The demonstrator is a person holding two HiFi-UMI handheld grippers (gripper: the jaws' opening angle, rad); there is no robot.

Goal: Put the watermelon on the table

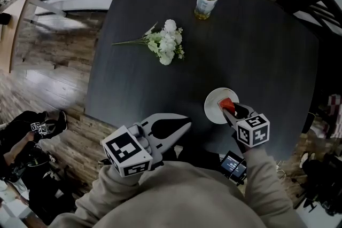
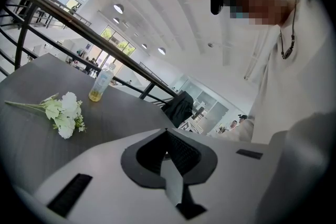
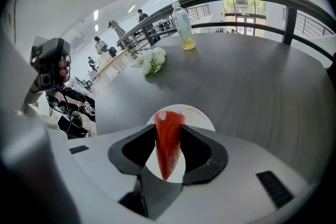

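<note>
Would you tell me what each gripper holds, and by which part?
Right gripper clamps the watermelon slice by its flat red sides; left gripper holds nothing.

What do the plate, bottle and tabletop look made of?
Plate: smooth plain white, ceramic or melamine; can't tell which.
Bottle: clear plastic, since yellowish liquid shows through; white cap.
Tabletop: dark matte board with faint streaks, probably laminate or stained wood.

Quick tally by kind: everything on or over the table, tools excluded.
bottle: 1
flower bunch: 1
white plate: 1
watermelon slice: 1
Total: 4
</note>
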